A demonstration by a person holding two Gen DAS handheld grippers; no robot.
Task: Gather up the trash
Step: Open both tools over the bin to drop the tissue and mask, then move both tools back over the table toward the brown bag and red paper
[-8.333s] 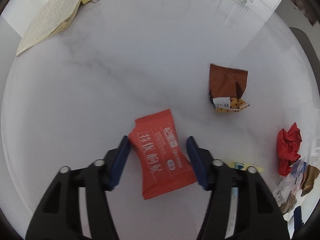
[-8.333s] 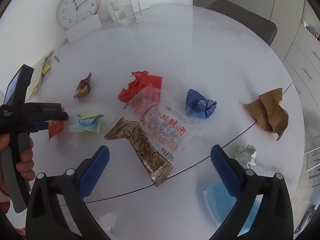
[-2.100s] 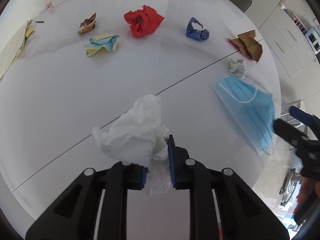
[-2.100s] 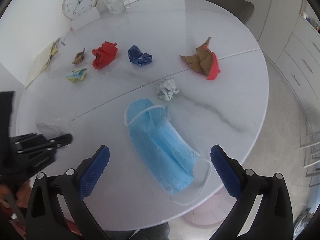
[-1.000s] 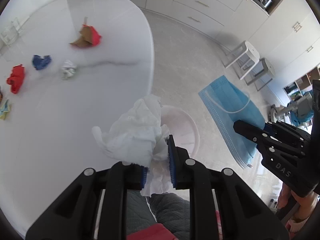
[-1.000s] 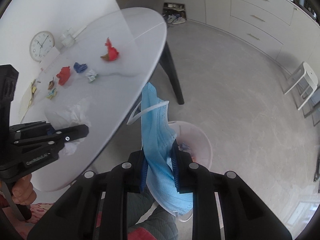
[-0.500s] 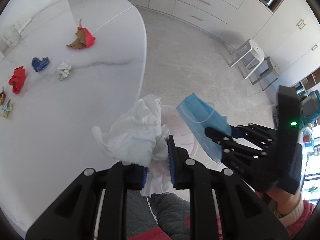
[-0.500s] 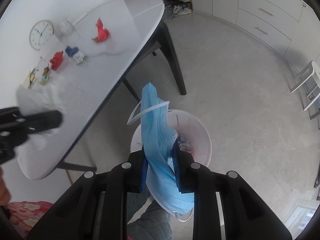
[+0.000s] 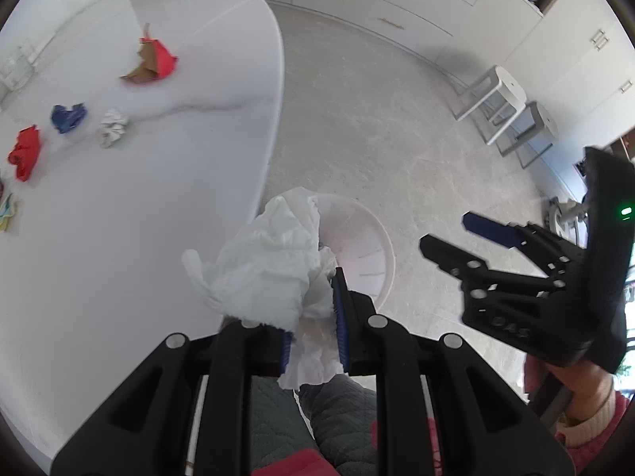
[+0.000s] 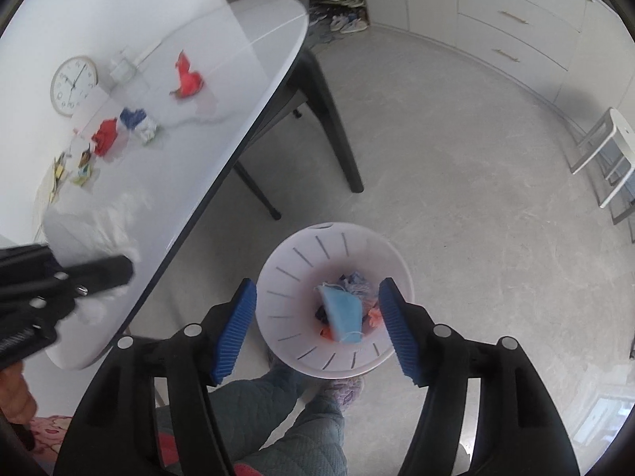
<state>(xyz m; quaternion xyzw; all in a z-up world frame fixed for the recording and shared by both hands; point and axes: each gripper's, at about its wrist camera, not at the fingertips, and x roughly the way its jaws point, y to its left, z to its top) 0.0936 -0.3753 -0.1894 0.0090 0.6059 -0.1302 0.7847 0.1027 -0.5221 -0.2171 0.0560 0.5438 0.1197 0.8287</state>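
Your right gripper (image 10: pixel 317 323) hangs over the bin (image 10: pixel 278 273) on the floor, jaws opening with nothing between them. The face mask (image 10: pixel 343 311) lies inside the bin on other scraps, toward 5 o'clock of its bowl.

Your left gripper (image 9: pixel 311 323) has its jaws narrow, pinched on the tissue (image 9: pixel 270 261). In its view the tissue overlaps the bin's rim (image 9: pixel 387 254) at 9 o'clock, right at the bench (image 9: pixel 119 238) edge.

The bench edge runs just beside the bin at 9 o'clock; a chair leg (image 10: pixel 337 135) stands at 12. Open floor (image 10: pixel 476 198) lies from 1 to 4 o'clock.

On the bench: red paper (image 9: pixel 24 152), blue paper (image 9: pixel 67 117), white wad (image 9: pixel 113 127), brown-red wrapper (image 9: pixel 152 61).
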